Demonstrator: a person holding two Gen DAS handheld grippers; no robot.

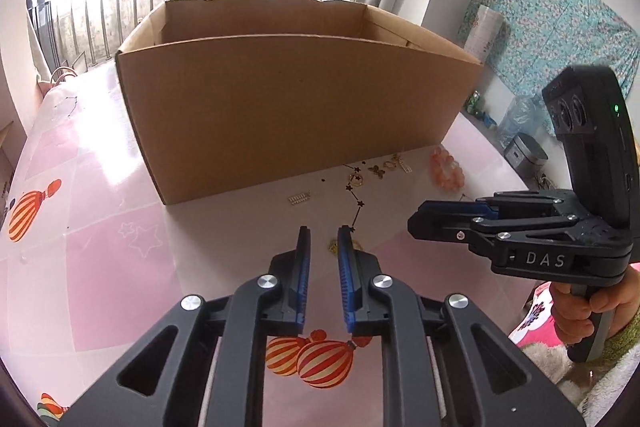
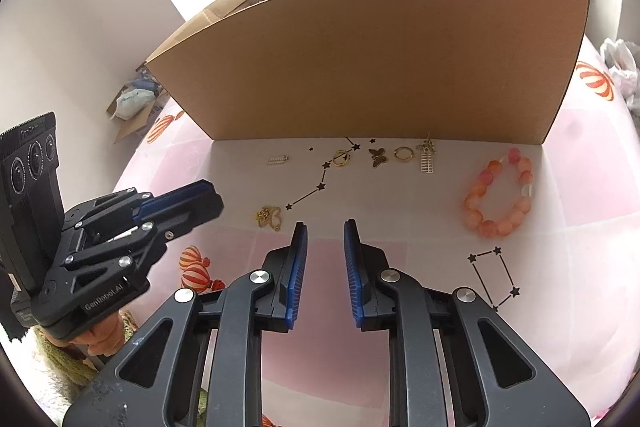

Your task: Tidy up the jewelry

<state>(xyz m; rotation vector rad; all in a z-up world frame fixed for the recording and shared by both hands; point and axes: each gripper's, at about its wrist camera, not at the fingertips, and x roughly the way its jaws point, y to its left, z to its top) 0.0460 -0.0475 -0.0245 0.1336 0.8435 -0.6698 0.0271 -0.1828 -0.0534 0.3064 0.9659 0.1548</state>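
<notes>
Small jewelry lies on the pink tablecloth in front of a cardboard box (image 2: 380, 67): an orange bead bracelet (image 2: 500, 195), a gold ring (image 2: 403, 153), a butterfly charm (image 2: 377, 157), a round gold pendant (image 2: 341, 158), a silver ladder-shaped charm (image 2: 427, 161), a silver comb clip (image 2: 278, 160) and a heaped gold chain (image 2: 270, 217). My right gripper (image 2: 326, 227) hovers short of these pieces, narrowly open with nothing between its pads. My left gripper (image 1: 325, 233) is also narrowly open and empty; the gold chain (image 1: 334, 247) lies on the cloth just beyond its tips.
The box (image 1: 296, 107) is open-topped and tall, walling off the far side of the table. Black star-and-line prints and striped balloons (image 1: 320, 357) are part of the cloth. A hand (image 1: 576, 311) holds the right gripper (image 1: 416, 225) at the table's right edge.
</notes>
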